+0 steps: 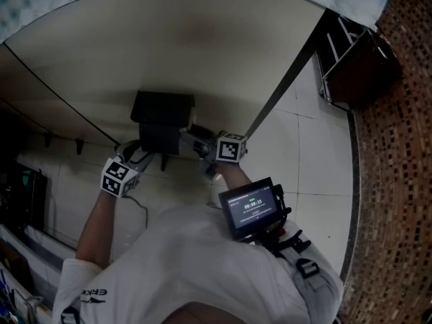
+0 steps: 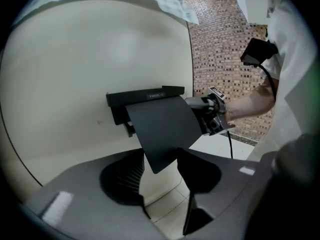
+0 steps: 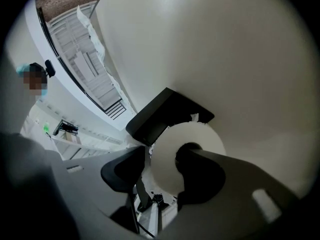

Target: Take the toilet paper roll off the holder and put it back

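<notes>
Plain cream wall (image 1: 202, 59) with a black holder (image 1: 162, 110) mounted on it and white floor tiles (image 1: 310, 154) below, pretty dim overall. The toilet paper roll (image 3: 167, 146) is still at the holder, tucked under its black cover flap (image 2: 160, 129). The right gripper (image 3: 162, 166) has its jaws spread across the roll's wall, one finger at the core hole and the other just outside the rim. I think there's a sliver of gap there, so it's not really clamped. Pull now and I'd bet the roll slips off and drops to the tiles, or the loose tail snags on the holder's edge. The left gripper (image 2: 162, 179) is wide open too, with only the flap's lower corner sitting between its jaws, nothing squeezed. If it slides out, the flap swings down onto the roll. The head view never shows the roll; the holder hides it. Only the right gripper view shows it, end-on. The flap's outward tilt shows best in the left gripper view.
</notes>
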`<state>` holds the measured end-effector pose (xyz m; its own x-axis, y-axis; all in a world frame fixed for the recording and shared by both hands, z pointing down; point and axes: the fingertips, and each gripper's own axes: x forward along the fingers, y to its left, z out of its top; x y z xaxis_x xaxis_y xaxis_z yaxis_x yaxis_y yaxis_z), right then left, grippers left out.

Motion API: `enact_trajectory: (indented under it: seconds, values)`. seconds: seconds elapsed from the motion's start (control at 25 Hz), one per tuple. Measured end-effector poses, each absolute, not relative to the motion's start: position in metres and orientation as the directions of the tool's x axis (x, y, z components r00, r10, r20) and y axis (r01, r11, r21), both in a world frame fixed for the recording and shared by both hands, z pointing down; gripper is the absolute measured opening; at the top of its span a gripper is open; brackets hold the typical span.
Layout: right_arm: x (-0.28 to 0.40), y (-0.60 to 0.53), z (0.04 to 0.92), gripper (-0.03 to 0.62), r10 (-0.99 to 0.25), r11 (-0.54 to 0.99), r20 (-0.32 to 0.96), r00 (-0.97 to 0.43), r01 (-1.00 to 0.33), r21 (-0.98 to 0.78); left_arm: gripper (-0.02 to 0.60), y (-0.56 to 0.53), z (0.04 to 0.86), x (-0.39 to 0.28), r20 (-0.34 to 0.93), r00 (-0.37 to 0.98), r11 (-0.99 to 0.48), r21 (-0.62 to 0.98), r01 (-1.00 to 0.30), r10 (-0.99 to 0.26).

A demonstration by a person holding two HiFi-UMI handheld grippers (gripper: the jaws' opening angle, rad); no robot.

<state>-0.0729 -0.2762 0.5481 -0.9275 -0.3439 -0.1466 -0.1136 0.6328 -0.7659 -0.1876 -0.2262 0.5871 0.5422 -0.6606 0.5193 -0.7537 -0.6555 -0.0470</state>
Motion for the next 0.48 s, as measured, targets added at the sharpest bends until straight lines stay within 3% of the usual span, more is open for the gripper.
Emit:
enact_trajectory:
  seconds: [0.28, 0.48]
  values:
    - [-0.067, -0.272, 0.539, 0.257, -0.287, 0.648, -0.232, -0.929, -0.010, -0.761, 0.207, -0.226, 0.586, -0.186, 0.506, 0.551, -0.659, -0.049, -0.750, -0.664]
    - [-0.057, -0.275, 0.544, 0.282, -0.319, 0.621, -0.253, -0.913, 0.000, -0.783, 0.207, -0.227, 0.588, -0.189, 0.511, 0.545, -0.655, -0.047, -0.754, -0.665]
